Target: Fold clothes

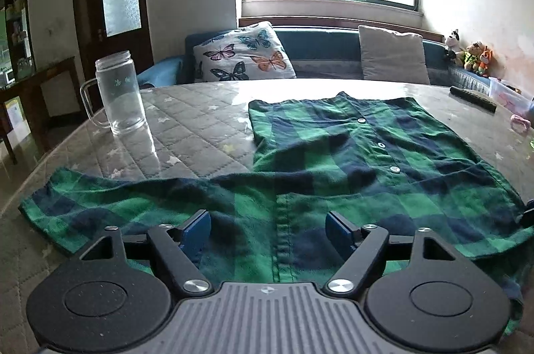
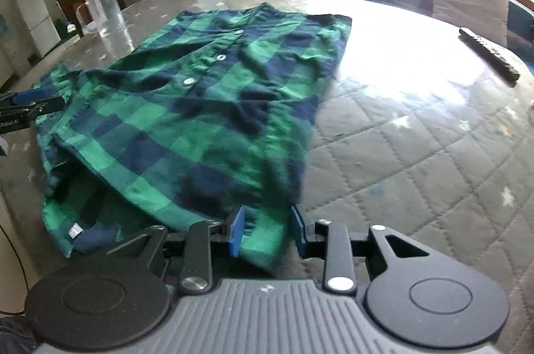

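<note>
A green and navy checked shirt lies flat on the quilted table, buttons up, one sleeve stretched out to the left. It also shows in the right wrist view. My left gripper is open, its blue pads wide apart low over the shirt near the sleeve seam. My right gripper is open with its pads either side of the shirt's near corner, not closed on it. The left gripper's tip shows at the far left of the right wrist view.
A glass mug stands on the table's left side. A dark remote and a small clear box lie at the right. The grey quilted tabletop extends to the right. A sofa with cushions stands behind.
</note>
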